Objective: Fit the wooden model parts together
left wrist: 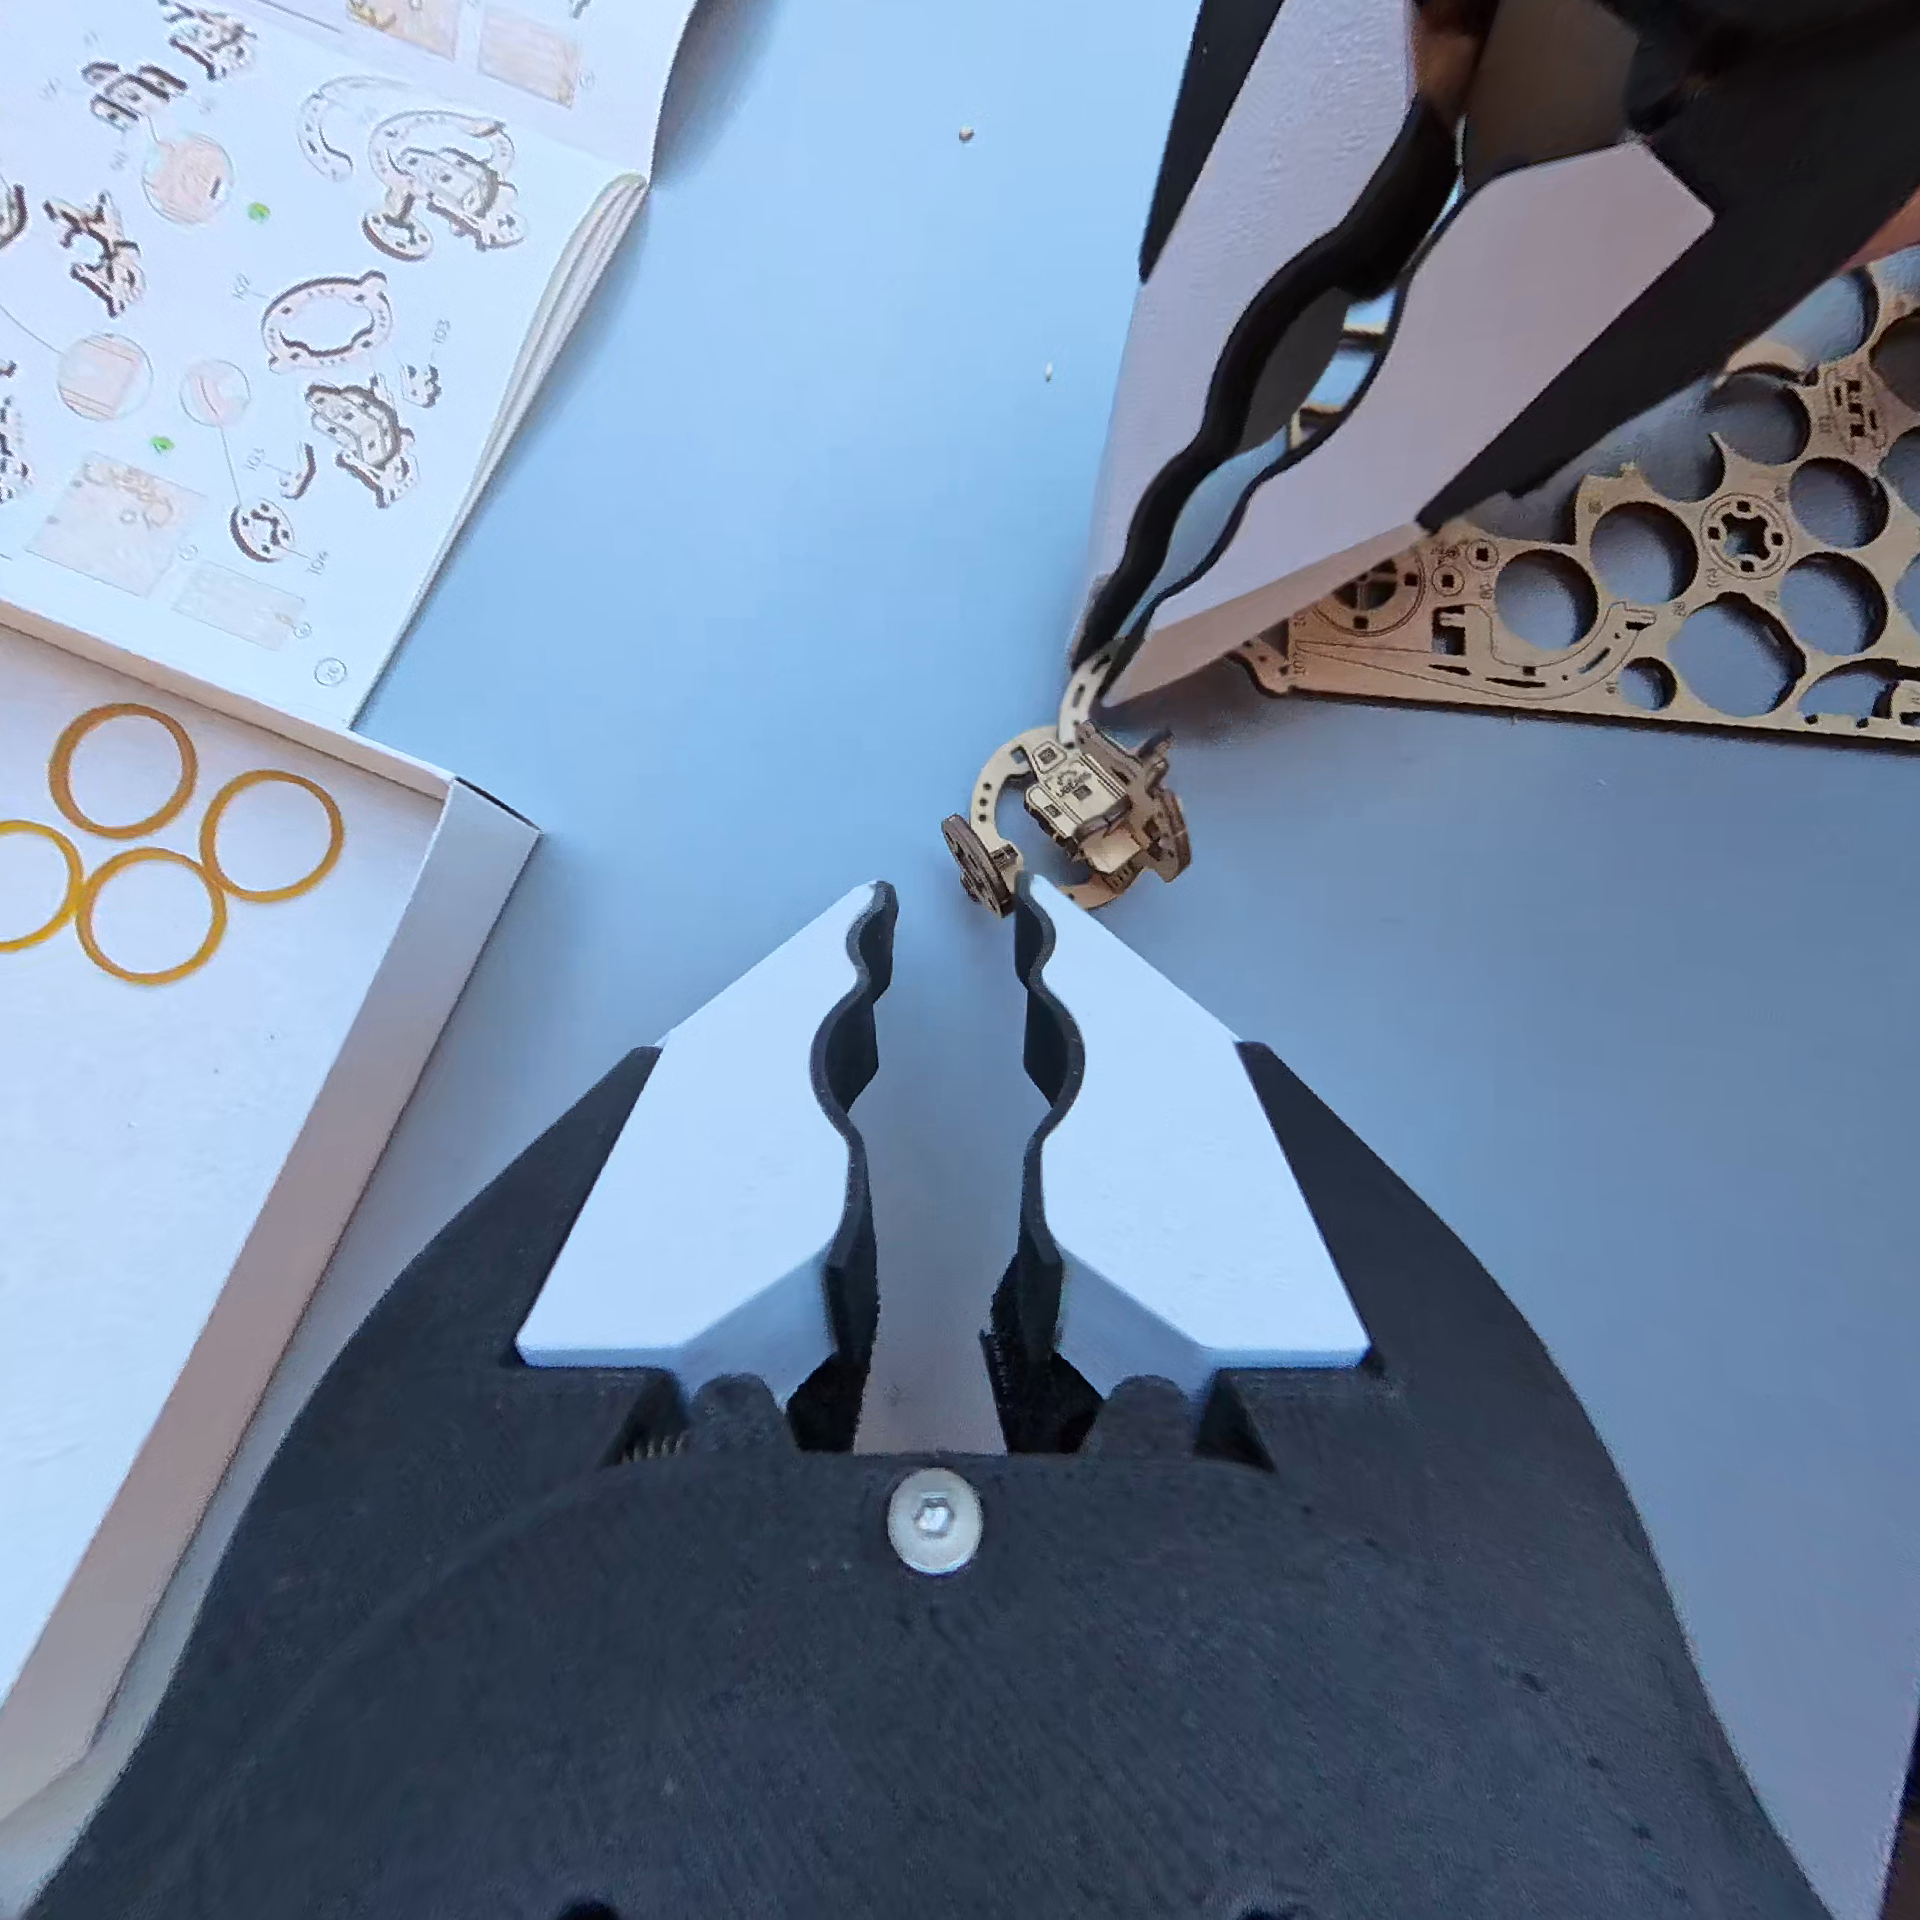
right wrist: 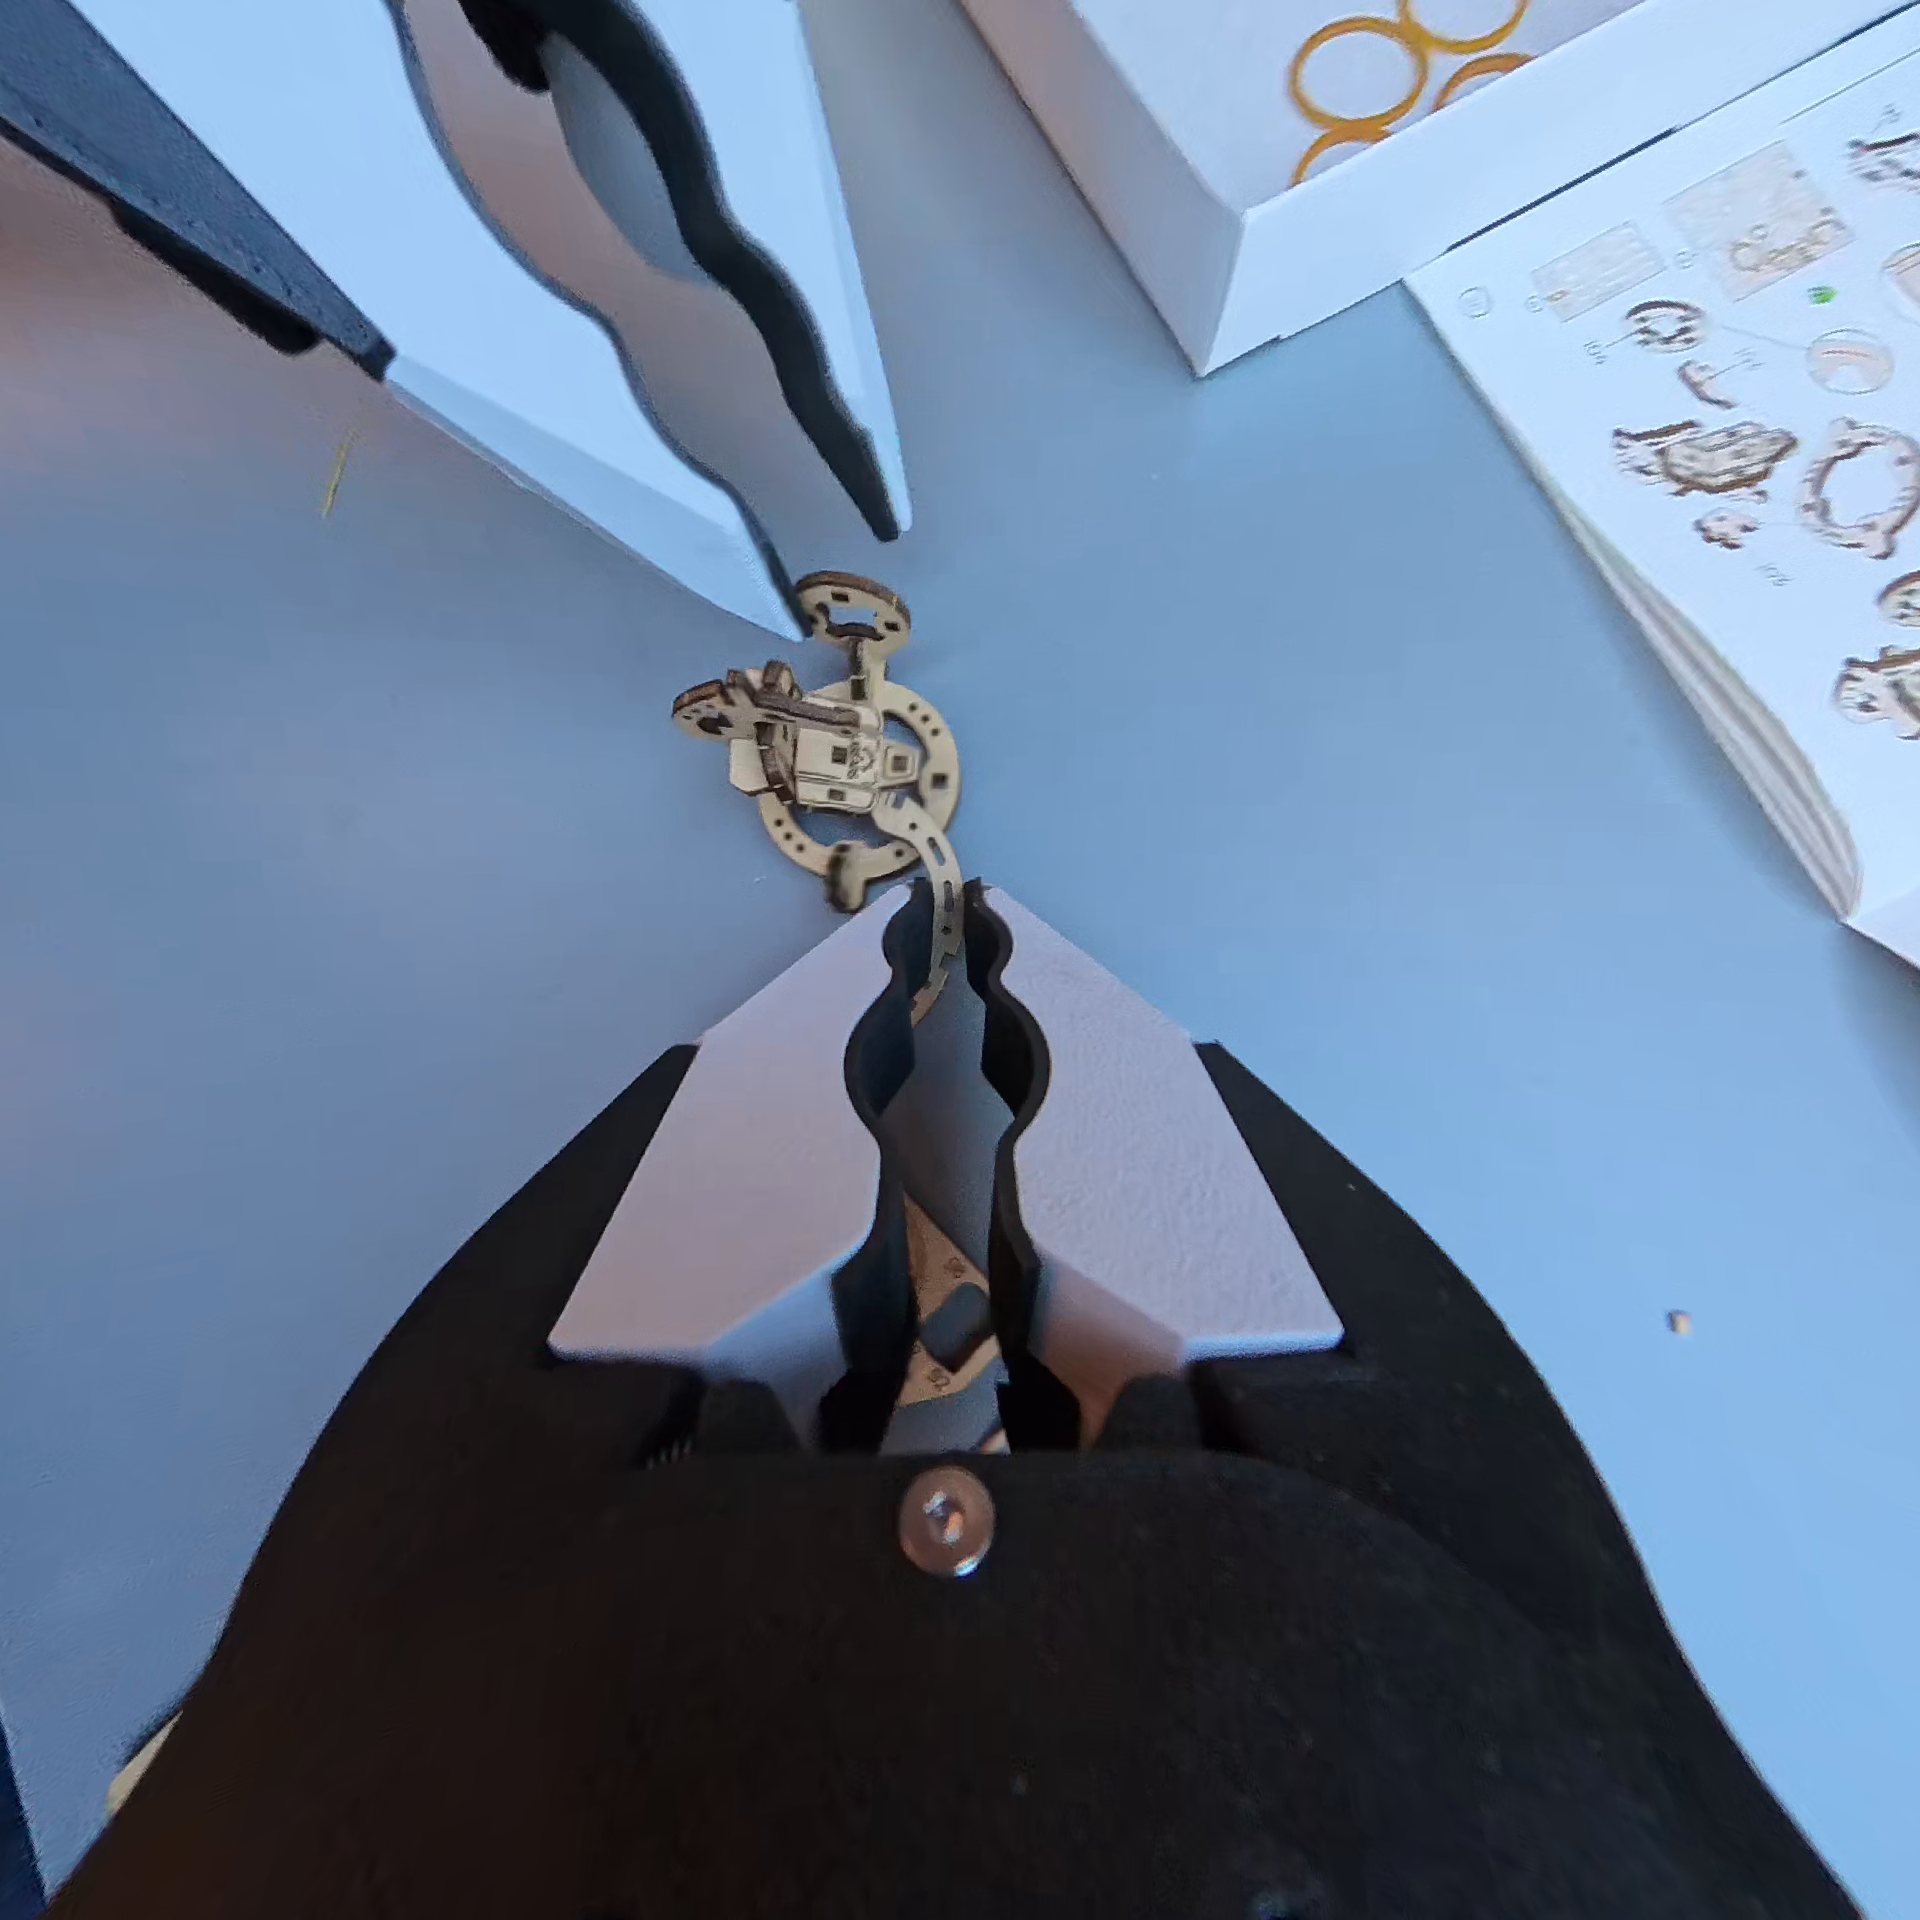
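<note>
Grey tabletop holds booklet, box, sheet; right gripper clenches wooden model, left gripper released.

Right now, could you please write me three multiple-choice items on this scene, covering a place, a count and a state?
1. Where do the rubber bands lie?
A. in the white box
B. on the booklet
C. on the wooden sheet

2. How many rubber bands show in the left wrist view?
A. two
B. four
C. six

3. What is the right gripper doing?
A. open, empty
B. shut on the model's curved strip
C. holding the booklet

Answers: 1 A, the bands rest inside the box; 2 B, four yellow rings are visible; 3 B, the strip sits pinched between its fingertips.
</note>
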